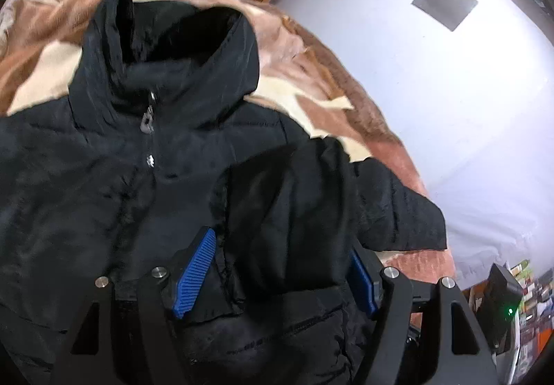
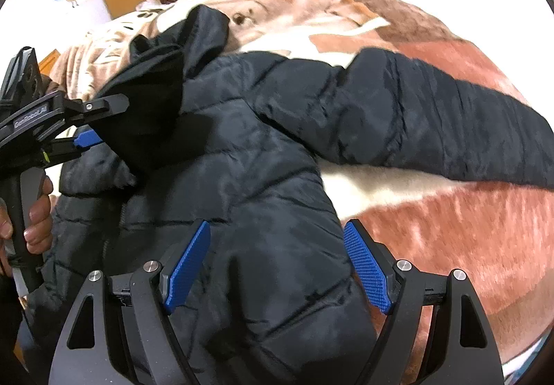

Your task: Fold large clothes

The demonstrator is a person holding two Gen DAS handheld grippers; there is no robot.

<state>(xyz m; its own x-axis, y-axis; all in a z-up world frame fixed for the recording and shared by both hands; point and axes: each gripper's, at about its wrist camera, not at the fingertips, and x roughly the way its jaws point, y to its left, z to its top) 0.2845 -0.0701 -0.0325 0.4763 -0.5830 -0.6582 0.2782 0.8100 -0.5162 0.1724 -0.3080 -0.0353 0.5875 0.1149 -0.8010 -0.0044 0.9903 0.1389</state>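
Left wrist view shows the black hooded puffer jacket [image 1: 145,156] lying zipped on a brown and cream blanket [image 1: 304,52], with a folded sleeve between the spread fingers of the left gripper [image 1: 277,267], while the right gripper [image 2: 277,267] hovers open over the jacket's side.

"GenRobot.AI" on left claw [image 2: 88,139]

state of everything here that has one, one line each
jacket: zipped up, lying front up on the blanket, not yet folded
hood: open, lying flat above the collar
sleeve: stretched out sideways on the blanket
blanket: spread out under the jacket
left hand-held gripper: open, dark fabric between its pads
right hand-held gripper: open, jacket's side edge between its pads
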